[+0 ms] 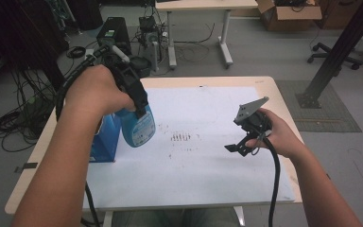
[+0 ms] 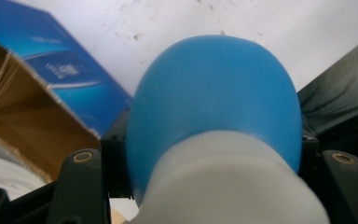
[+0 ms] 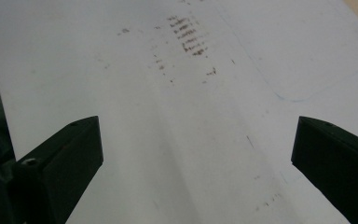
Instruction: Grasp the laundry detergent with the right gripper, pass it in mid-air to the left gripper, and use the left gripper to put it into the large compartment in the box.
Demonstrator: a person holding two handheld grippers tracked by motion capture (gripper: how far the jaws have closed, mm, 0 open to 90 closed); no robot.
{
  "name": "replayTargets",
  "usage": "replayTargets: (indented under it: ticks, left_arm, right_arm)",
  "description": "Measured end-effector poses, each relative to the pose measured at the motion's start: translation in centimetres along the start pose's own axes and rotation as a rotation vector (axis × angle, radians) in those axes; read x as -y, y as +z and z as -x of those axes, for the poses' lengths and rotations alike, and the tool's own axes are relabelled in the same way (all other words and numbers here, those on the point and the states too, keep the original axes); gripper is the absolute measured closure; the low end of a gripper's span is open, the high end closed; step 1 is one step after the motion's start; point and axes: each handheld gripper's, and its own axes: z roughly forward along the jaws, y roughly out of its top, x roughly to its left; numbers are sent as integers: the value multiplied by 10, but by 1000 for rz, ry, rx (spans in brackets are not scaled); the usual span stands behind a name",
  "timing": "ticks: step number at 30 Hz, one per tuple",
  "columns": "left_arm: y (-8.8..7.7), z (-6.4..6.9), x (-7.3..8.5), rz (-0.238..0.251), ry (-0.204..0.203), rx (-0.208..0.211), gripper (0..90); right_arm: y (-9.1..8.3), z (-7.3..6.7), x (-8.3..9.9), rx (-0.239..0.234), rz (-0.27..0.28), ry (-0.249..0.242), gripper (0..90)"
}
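A blue bottle [image 1: 138,128] with a printed label hangs upright over the left part of the white sheet [image 1: 194,175]. My left gripper [image 1: 141,109] is shut on its upper part. In the left gripper view the bottle's blue body [image 2: 214,102] and pale collar sit between the two black jaws of the left gripper [image 2: 209,186]. An open blue cardboard box [image 1: 105,142] stands just left of the bottle, and its flap and brown inside [image 2: 23,116] appear beside the bottle. My right gripper [image 1: 236,147] hovers open over the sheet's right side, with nothing between its jaws [image 3: 196,154].
Brown smudges [image 1: 180,137] mark the middle of the sheet, and the same smudges [image 3: 186,32] lie ahead of the right jaws. The wooden table's edge [image 1: 283,109] frames the sheet. Cables, a desk and a cardboard box stand on the floor beyond.
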Motion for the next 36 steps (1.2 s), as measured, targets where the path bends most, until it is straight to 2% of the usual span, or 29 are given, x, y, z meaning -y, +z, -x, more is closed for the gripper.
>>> replayTargets:
  ticks: [5,8,13,21,27,31,36]
  left_arm:
    - [-12,-17,2,-19,-69,-2,383]
    - [-22,-27,5,-6,-124,-4,383]
    - [-36,-41,10,6,-185,13,383]
    - [-52,-66,22,19,-302,20,382]
    - [-59,-89,32,37,-420,19,382]
    - [-58,-103,37,37,-472,21,382]
    - [-56,-117,43,32,-515,37,381]
  right_arm:
    - [-3,9,2,1,-34,14,19]
    - [-4,13,3,3,-44,19,20]
    - [-4,20,4,-7,-72,29,21]
    - [-7,25,-4,-27,-119,1,22]
    - [-10,27,-7,-35,-157,-16,24]
    - [-13,28,-9,-40,-175,-23,24]
    - [-14,29,-10,-56,-199,-25,24]
